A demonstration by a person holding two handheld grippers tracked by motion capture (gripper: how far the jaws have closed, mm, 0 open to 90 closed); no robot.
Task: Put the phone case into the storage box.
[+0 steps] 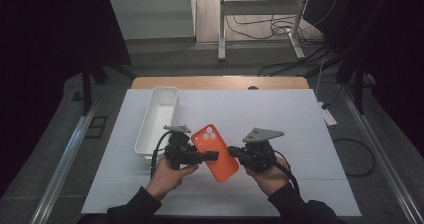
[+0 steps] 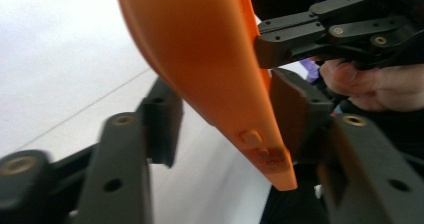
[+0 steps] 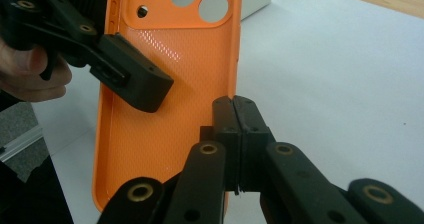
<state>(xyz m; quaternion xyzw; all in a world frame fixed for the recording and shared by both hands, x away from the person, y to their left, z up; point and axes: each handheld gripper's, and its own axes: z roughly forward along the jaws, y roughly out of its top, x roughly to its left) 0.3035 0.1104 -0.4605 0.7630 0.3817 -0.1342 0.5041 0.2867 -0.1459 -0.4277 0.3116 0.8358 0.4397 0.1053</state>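
An orange phone case (image 1: pixel 216 154) with camera cut-outs hangs tilted above the white table cover, between both grippers. My right gripper (image 1: pixel 232 150) is shut on the rim of one long side of the case (image 3: pixel 165 109); its two jaws (image 3: pixel 234 109) meet on that edge. My left gripper (image 1: pixel 210 156) comes in from the left and straddles the opposite side of the case (image 2: pixel 210 59). One pad (image 2: pixel 292 109) lies against the case's inner face. The other pad (image 2: pixel 162 121) stands off the back with table showing in the gap.
A long white tray (image 1: pixel 159 116) stands at the back left of the white table cover (image 1: pixel 290 119), just beyond the left hand. The wooden table edge (image 1: pixel 220 82) runs along the far side. Stands and cables are on the floor behind.
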